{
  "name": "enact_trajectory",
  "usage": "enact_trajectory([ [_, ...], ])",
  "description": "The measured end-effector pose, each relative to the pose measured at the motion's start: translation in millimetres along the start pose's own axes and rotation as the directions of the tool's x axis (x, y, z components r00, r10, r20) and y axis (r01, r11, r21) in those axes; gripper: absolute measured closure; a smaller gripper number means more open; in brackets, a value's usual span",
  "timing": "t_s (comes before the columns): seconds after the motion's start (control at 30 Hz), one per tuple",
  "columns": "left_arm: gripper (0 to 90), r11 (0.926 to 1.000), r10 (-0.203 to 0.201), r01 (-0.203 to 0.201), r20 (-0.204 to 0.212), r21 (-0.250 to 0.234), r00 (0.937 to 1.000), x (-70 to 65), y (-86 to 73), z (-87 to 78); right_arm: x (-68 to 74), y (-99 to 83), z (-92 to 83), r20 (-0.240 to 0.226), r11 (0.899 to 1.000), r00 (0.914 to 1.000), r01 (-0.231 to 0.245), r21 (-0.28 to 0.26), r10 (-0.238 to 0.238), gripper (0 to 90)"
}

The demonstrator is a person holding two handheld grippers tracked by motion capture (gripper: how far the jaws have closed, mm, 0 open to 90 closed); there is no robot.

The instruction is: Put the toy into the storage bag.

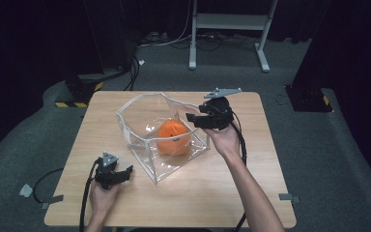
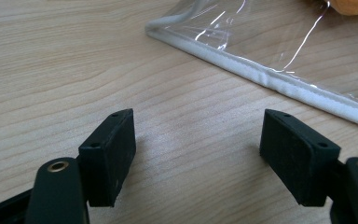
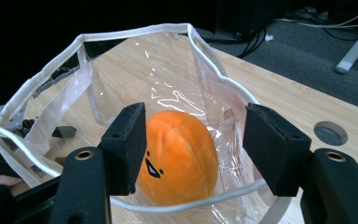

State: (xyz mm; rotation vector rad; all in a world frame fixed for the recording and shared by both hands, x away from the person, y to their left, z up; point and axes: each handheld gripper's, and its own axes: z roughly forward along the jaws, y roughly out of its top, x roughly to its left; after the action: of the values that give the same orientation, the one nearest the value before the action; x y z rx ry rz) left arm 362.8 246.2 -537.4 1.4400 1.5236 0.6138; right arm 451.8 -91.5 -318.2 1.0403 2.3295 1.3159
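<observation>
A clear plastic bag (image 1: 140,99) with white trim stands open on the wooden table (image 1: 222,193). An orange plush ball (image 1: 173,137) with a small face lies inside it. My right gripper (image 1: 189,118) hovers over the bag's right rim, open, nothing between its pads. In the right gripper view the plush (image 3: 179,140) sits below and beyond the open right gripper (image 3: 196,144), inside the bag's rim (image 3: 135,31). My left gripper (image 1: 128,170) rests low by the bag's near corner. The left gripper view has it (image 2: 198,149) open over bare wood, just short of the bag's white seam (image 2: 261,74).
A white desk frame (image 1: 229,21) and loose cables (image 1: 133,72) lie on the grey floor behind the table. A black box (image 1: 77,87) stands off the far left corner. A round grey grommet (image 3: 330,133) is set in the tabletop to the bag's right.
</observation>
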Motion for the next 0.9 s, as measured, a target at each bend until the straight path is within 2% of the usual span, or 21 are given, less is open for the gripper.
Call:
enact_trajectory([
  [0.9, 26.8, 1.0000, 0.000, 0.000, 0.000, 0.000, 1.0000, 0.0, 0.0, 0.0, -7.0, -10.3, -38.9, 0.003, 0.995, 0.9999, -0.009, -0.101, 0.010, 39.7],
])
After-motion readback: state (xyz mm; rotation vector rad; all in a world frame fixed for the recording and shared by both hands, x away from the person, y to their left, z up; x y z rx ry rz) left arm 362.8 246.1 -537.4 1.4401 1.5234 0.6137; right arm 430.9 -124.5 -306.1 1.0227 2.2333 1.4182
